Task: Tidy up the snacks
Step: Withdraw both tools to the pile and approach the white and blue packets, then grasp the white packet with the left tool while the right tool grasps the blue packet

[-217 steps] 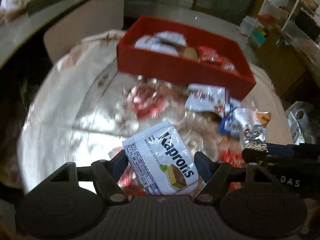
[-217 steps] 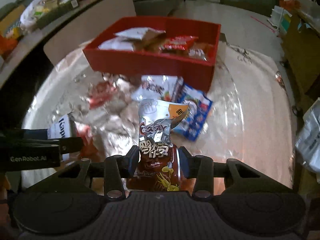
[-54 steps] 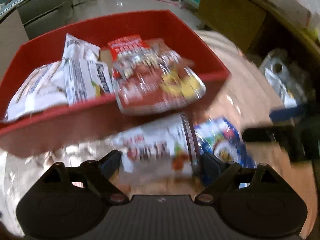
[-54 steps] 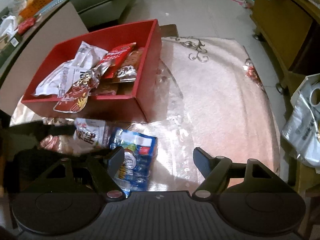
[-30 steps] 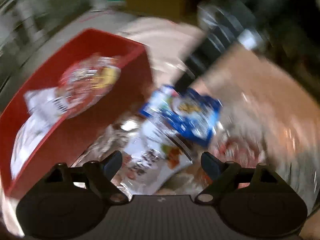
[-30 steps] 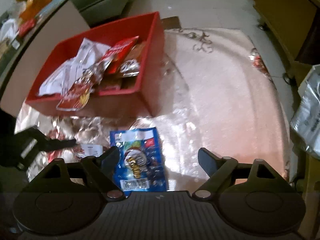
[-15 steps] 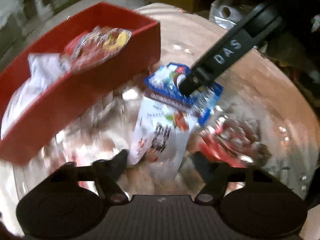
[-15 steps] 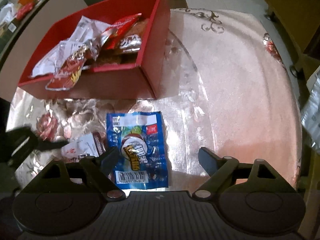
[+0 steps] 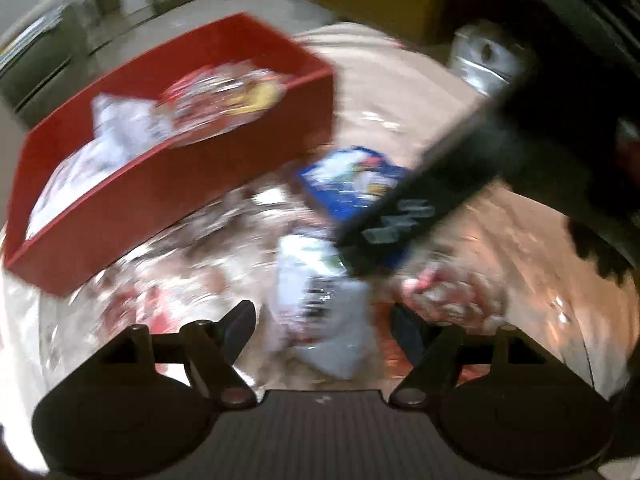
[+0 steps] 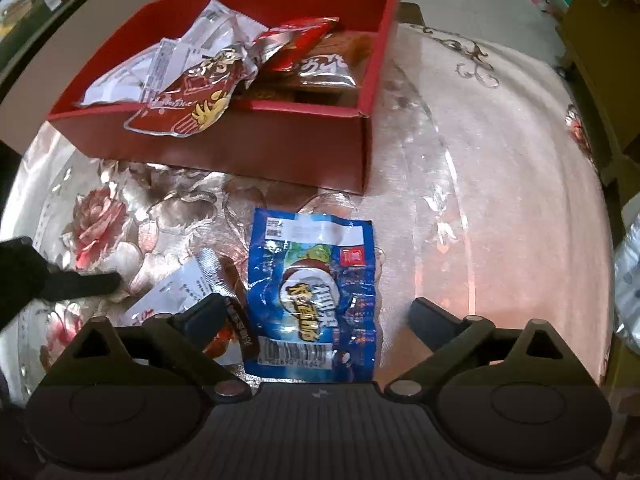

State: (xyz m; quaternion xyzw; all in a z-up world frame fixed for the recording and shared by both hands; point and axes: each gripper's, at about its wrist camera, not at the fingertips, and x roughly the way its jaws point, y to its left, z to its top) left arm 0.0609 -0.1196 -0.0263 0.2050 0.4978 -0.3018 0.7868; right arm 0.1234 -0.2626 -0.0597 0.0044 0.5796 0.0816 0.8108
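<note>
The table is the largest thing in view: a rounded top under a pale pink cloth with a glossy, wrinkled clear cover and printed red roses. At eleven o'clock on it in the right wrist view stands the red box, a shallow rectangular cardboard tray with straight walls, holding a heap of crinkly foil and plastic snack packs in red, white and brown.

Both grippers point steeply down at the tabletop. The right gripper hangs over the blue packet, a flat glossy foil pouch with a barcode at its near end, lying at six o'clock just in front of the box. Its jaws have just been opening and stand wide apart; the packet lies on the cloth between them with neither finger pressing it.

The left gripper is released as well: its jaws have just been opening, and the white packet, a soft, shiny, rumpled pouch, sits between the fingers with a gap on each side. That view is blurred. In the right wrist view the white packet's corner lies at eight o'clock, touching the blue packet's left edge, partly under the right gripper's left finger.
</note>
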